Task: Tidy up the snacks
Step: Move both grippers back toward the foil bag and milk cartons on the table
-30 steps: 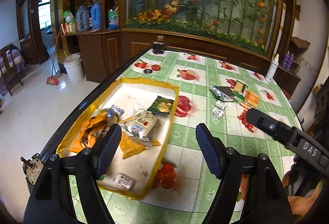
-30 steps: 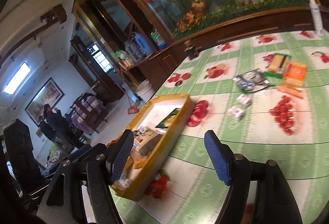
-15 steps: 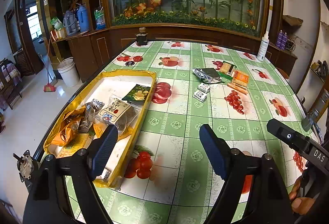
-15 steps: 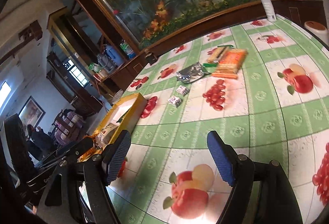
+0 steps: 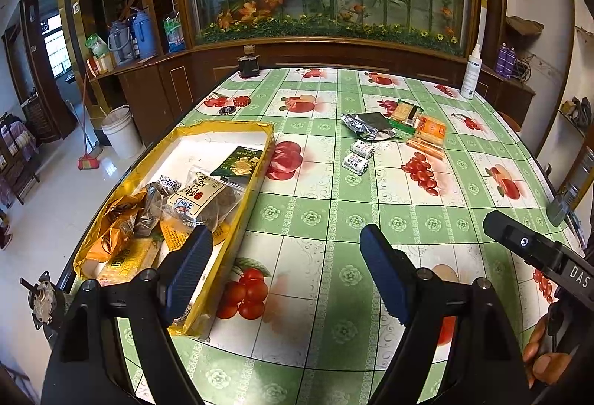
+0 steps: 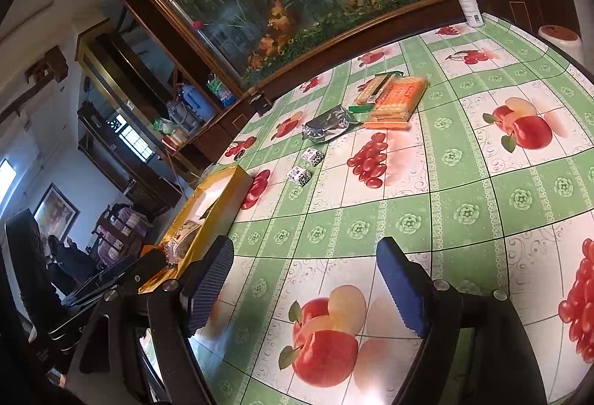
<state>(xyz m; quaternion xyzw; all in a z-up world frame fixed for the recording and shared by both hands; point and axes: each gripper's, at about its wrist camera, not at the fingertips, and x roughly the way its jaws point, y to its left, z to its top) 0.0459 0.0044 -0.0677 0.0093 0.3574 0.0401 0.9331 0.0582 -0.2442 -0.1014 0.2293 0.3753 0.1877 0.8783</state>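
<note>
A white spray bottle (image 5: 470,72) stands at the far edge of the green fruit-print tablecloth (image 5: 315,219), at one o'clock. Nothing blocks the loose snacks at twelve: a silver foil pouch (image 5: 367,126), orange biscuit packs (image 5: 427,132) and two small white sweets (image 5: 358,155). At ten o'clock, the yellow-rimmed tray (image 5: 237,215) holds crumpled packets. The left gripper (image 5: 286,269) and right gripper (image 6: 308,288) gape wide and empty, their jaws having just been opening.
</note>
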